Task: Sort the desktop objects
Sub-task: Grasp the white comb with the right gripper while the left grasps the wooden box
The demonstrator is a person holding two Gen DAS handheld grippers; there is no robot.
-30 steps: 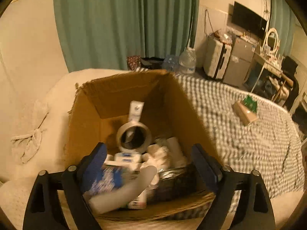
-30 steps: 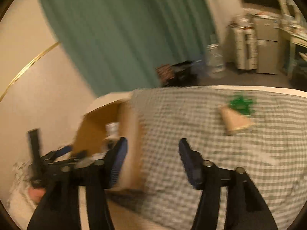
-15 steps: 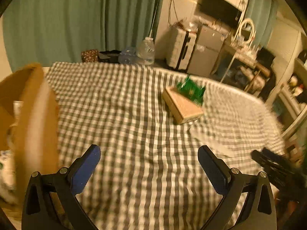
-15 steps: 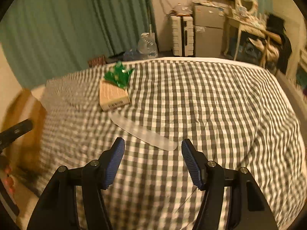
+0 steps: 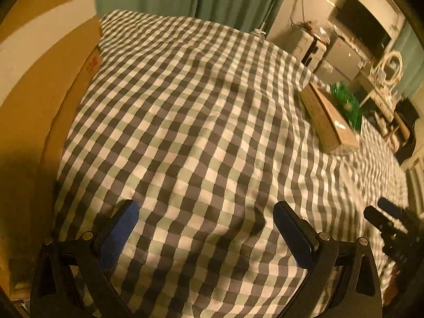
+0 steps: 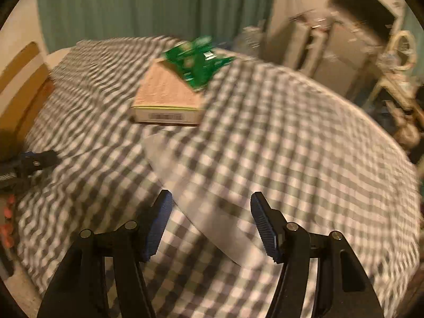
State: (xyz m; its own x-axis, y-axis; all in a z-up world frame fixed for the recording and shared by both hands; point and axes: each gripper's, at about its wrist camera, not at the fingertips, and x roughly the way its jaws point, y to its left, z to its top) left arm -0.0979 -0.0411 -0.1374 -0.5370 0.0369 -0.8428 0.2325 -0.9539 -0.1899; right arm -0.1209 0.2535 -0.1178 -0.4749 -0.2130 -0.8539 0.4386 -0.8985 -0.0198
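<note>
A long clear plastic sleeve (image 6: 196, 185) lies flat on the checked cloth (image 6: 291, 145), and its near end runs between the fingers of my right gripper (image 6: 210, 212), which stands open just above it. Behind it sit a tan box (image 6: 165, 95) (image 5: 327, 118) and a green packet (image 6: 198, 61) (image 5: 345, 103) leaning on the box's far end. My left gripper (image 5: 205, 225) is open and empty, low over bare checked cloth (image 5: 198, 119). The right gripper (image 5: 389, 222) shows at the right edge of the left wrist view. The left gripper (image 6: 31, 159) shows at the left edge of the right wrist view.
A cardboard box (image 5: 39, 92) (image 6: 21, 79) stands at the left edge of the cloth, close to my left gripper. Green curtains (image 6: 145, 5), white appliances (image 6: 331, 53) and a cluttered desk (image 5: 384, 98) stand beyond the far side.
Both grippers swung right, away from the cardboard box with several items inside, and sank toward the cloth. The clear sleeve now reaches between the right fingers. The tan box looks nearer.
</note>
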